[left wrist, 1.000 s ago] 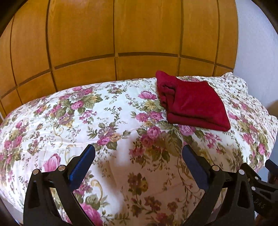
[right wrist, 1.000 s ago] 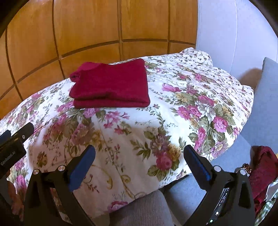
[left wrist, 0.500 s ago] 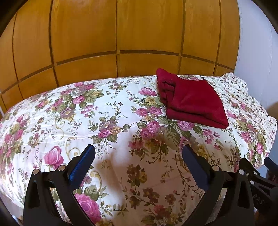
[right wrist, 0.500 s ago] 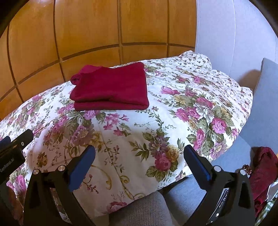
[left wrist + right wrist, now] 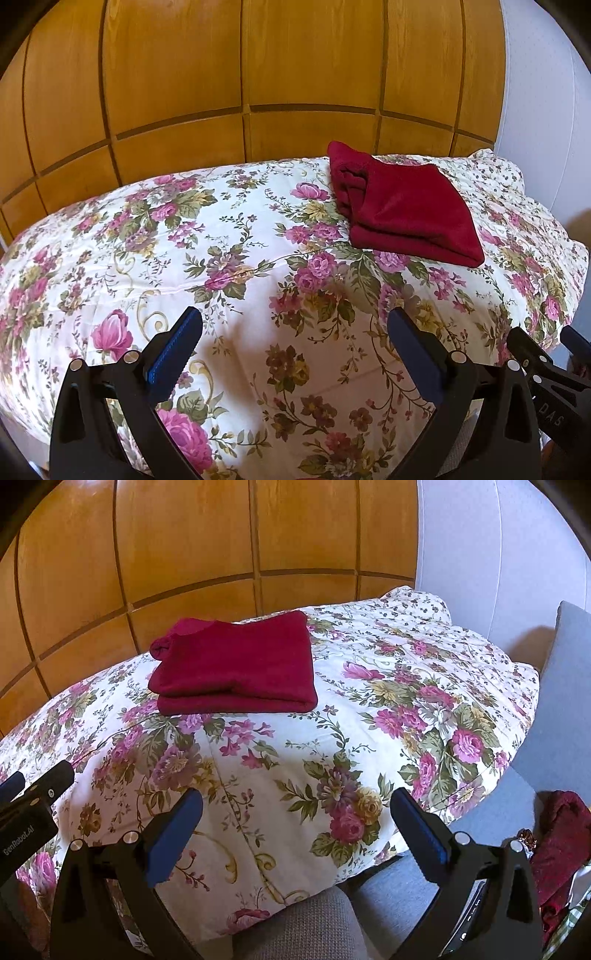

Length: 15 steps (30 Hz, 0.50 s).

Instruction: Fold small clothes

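Observation:
A dark red garment (image 5: 402, 206) lies folded in a neat rectangle on the far right part of a floral quilt (image 5: 229, 258). In the right wrist view the folded garment (image 5: 236, 668) sits at the far left of the floral quilt (image 5: 388, 716). My left gripper (image 5: 293, 332) is open and empty, held above the quilt's near part, well short of the garment. My right gripper (image 5: 295, 812) is open and empty, above the quilt's near edge. Each gripper's body shows at the other view's edge.
A wooden panelled wall (image 5: 258, 74) stands behind the quilt. A white wall (image 5: 480, 554) and a grey cushion (image 5: 569, 686) are at the right. A heap of dark red and checked clothes (image 5: 557, 853) lies at the lower right. A grey fabric surface (image 5: 314, 923) is below.
Both grippers have drawn back and lifted a little, so the folded garment sits slightly farther off. Both stayed open and empty.

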Each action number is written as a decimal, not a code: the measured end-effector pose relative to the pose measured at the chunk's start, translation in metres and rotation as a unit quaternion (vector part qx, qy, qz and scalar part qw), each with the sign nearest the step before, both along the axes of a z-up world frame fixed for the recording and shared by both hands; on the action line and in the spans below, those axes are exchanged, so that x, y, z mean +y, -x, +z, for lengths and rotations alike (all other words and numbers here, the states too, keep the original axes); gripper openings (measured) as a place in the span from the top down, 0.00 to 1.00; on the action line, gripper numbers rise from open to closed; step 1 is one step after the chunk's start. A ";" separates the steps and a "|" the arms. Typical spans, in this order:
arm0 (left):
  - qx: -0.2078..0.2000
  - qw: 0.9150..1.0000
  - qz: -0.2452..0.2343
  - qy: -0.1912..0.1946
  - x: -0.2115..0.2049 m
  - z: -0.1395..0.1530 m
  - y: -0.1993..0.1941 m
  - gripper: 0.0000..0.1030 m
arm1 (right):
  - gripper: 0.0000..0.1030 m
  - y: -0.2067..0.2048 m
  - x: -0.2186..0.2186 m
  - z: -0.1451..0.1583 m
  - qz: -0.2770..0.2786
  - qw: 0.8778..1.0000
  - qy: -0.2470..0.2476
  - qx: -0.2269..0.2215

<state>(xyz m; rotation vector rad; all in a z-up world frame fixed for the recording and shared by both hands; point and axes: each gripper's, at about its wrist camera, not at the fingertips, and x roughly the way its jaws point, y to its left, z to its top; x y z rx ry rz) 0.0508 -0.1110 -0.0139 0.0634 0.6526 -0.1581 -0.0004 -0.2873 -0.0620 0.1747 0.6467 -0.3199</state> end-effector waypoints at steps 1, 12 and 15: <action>0.000 1.000 0.000 0.000 0.000 0.000 0.000 0.04 | 0.02 0.000 -0.001 0.000 0.002 1.000 -0.001 0.001; -0.002 1.000 0.001 0.001 0.002 0.000 0.000 0.04 | 0.02 -0.001 0.001 -0.001 0.003 1.000 -0.001 0.002; -0.001 1.000 0.001 0.000 0.002 -0.001 0.000 0.04 | 0.02 -0.001 0.001 -0.001 0.002 1.000 0.000 0.002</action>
